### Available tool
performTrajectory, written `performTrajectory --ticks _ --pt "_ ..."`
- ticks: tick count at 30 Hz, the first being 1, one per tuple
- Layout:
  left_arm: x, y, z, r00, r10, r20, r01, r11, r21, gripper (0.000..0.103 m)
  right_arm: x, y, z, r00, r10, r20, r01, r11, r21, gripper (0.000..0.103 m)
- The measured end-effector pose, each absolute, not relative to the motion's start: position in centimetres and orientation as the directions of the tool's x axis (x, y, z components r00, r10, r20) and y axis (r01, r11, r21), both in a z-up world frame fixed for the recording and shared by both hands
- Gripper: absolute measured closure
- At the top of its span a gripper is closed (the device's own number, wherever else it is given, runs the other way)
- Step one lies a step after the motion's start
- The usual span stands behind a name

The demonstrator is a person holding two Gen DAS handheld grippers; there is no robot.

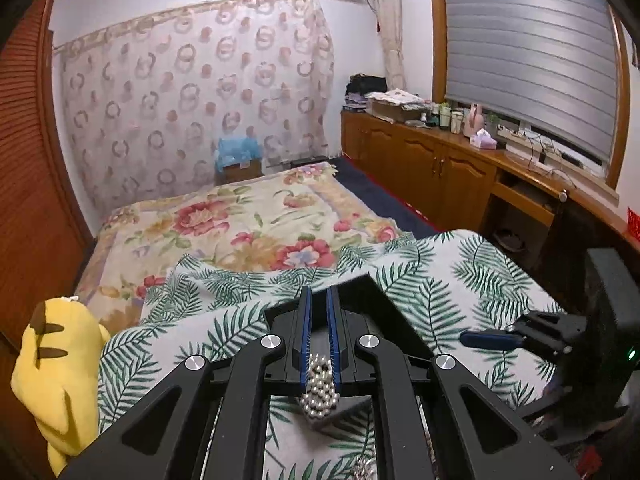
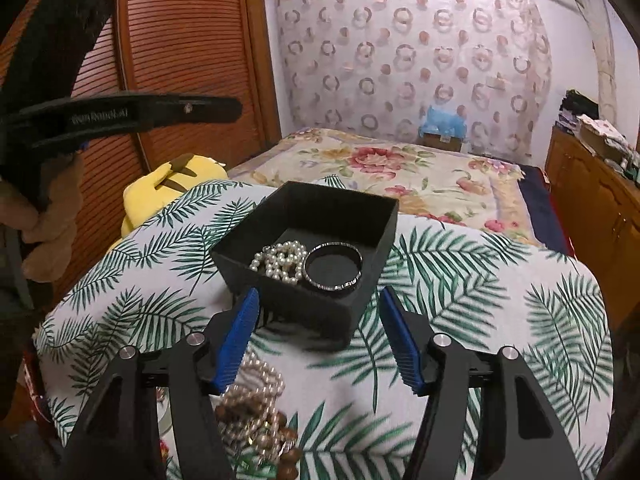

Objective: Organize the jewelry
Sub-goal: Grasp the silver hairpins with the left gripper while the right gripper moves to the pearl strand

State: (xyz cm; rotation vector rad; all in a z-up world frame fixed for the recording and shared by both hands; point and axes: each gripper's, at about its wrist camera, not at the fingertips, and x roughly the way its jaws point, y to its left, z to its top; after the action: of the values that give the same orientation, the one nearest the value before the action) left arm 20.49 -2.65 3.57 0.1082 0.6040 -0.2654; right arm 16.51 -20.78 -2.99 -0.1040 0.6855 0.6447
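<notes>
left wrist view: left gripper (image 1: 320,312) clenched on a silver bead strand (image 1: 319,386), above the palm-print cloth (image 1: 440,292). right wrist view: right gripper (image 2: 318,312) jaws apart, nothing between the pads, just short of the black box (image 2: 360,300) holding a pearl necklace (image 2: 280,264) and a bangle (image 2: 334,266). tangled beads (image 2: 256,412) lie on the cloth by its left finger.

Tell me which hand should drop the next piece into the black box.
Left. Its tongs already grip silver beads right at the black box. The right tongs are open, holding nothing.
</notes>
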Motion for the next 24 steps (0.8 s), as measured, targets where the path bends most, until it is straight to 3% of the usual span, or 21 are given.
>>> performTrajectory --ticks 15,20,24 --pt "15.0 -2.9 0.2 0.772 -0.229 -0.594 0.293 0.956 0.012 0.096 11.6 -22.2 -4.8 0.552 0.51 -0.66 -0.603 0.79 0.106 0.065" --pt "13.1 -3.0 -1.4 0.754 -0.249 -0.608 0.308 0.951 -0.008 0.086 10.2 -22.9 -5.8 0.53 0.503 -0.683 -0.605 0.788 0.111 0.068" --pt "12.0 -3.1 -3.3 0.728 -0.25 -0.639 0.305 0.952 -0.025 0.085 9.6 -23.2 -6.6 0.519 0.487 -0.703 -0.601 0.792 0.105 0.069"
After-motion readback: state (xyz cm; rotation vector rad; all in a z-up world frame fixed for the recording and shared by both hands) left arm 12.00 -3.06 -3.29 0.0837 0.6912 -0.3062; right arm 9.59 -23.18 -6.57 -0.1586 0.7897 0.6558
